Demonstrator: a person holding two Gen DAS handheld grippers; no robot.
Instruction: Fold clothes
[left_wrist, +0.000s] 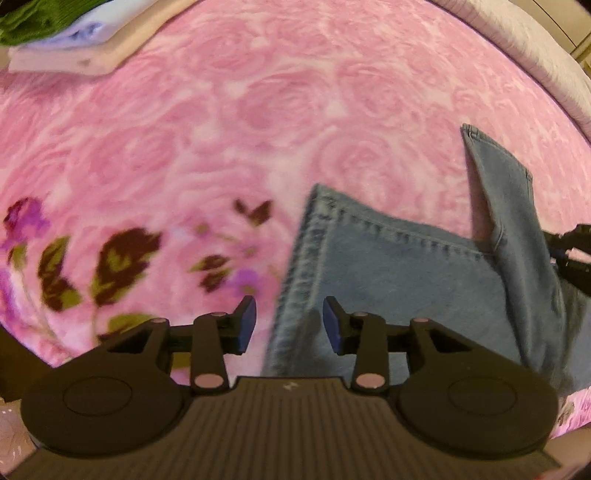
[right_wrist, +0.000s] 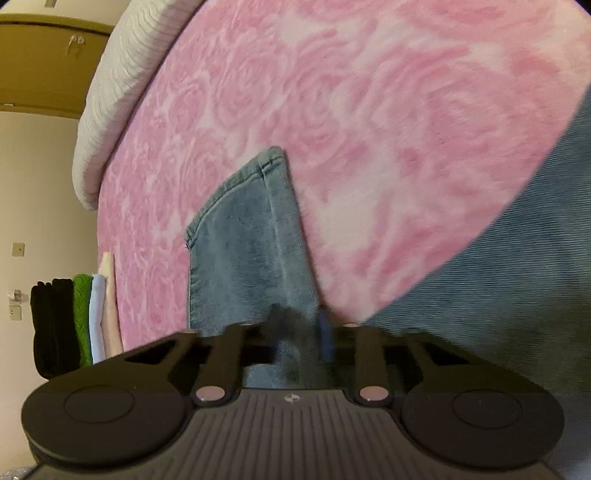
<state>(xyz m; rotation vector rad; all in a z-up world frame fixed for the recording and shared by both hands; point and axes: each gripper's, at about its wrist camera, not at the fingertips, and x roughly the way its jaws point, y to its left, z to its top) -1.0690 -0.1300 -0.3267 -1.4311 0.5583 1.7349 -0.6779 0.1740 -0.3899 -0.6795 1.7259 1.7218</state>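
While no bin, basket or other container appears in either view, the jeans (left_wrist: 388, 280) lie on the pink rose-patterned blanket (left_wrist: 258, 110) directly in front of both grippers. Left gripper (left_wrist: 289, 325): jaws stand wide apart and hold nothing; the blue pads (left_wrist: 246, 323) sit on either side of the stitched edge of the denim, just above it, and whether they touch the cloth cannot be told. One folded length of the jeans rises from the flat part and runs off to the right in the left wrist view, ending at a hemmed corner. At the right edge of that view, part of a black gripper shows beside this raised length.

Right gripper (right_wrist: 300, 334): jaws are drawn narrow with a strip of the denim (right_wrist: 251, 258) between them; the fingers are blurred, but the cloth passes through the gap and appears pinched. To the right of that strip lies a darker blue ribbed fabric (right_wrist: 517, 295), blurred.

Farther off, a stack of folded clothes (left_wrist: 55, 40) rests on the blanket, well apart from the jeans: green, pale blue and cream layers, with a black one outermost in the right wrist view. Beyond the blanket runs a white ribbed bed edge (right_wrist: 110, 92). A cream wall (right_wrist: 29, 184) with a switch plate and brown woodwork above it closes the room.
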